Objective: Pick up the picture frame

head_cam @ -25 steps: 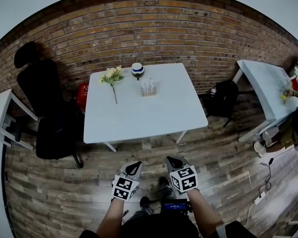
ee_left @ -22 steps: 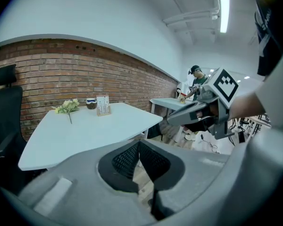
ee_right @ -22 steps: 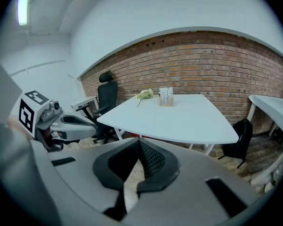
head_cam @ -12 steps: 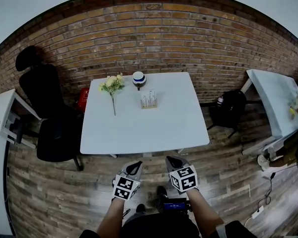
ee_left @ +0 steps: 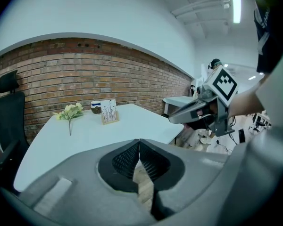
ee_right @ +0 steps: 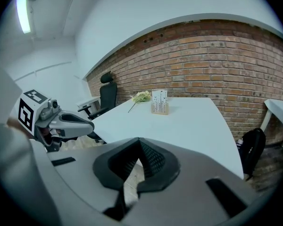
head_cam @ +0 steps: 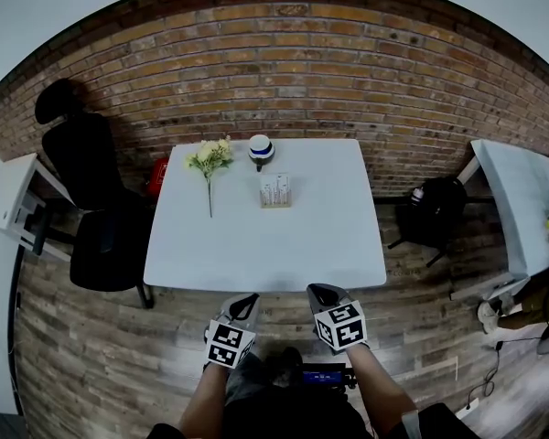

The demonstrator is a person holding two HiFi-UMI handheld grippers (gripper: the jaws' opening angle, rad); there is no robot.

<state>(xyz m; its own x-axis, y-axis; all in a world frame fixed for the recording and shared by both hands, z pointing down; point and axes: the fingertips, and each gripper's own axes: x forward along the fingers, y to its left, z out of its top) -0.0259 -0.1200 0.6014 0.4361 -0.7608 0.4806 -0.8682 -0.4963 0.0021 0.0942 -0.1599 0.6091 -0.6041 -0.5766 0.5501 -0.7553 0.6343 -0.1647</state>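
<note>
A small picture frame [head_cam: 275,191] with a wooden base stands upright on the white table [head_cam: 265,245], towards its far side; it also shows in the left gripper view as the picture frame [ee_left: 109,111] and in the right gripper view as the picture frame [ee_right: 159,102]. My left gripper [head_cam: 247,298] and right gripper [head_cam: 322,291] hover side by side just short of the table's near edge, well apart from the frame. Both are shut and hold nothing. In the gripper views the left gripper [ee_left: 139,141] and right gripper [ee_right: 139,140] show closed jaws.
A flower stem [head_cam: 209,159] lies at the table's far left and a blue-banded cup [head_cam: 260,149] stands at the far edge. A black office chair [head_cam: 91,218] is left of the table, a black backpack [head_cam: 435,210] to its right, a brick wall [head_cam: 284,71] behind. Another white table [head_cam: 526,199] stands far right.
Both grippers and the view have come closer to the table; its near edge now lies just ahead of the fingertips. The jaws stayed shut.
</note>
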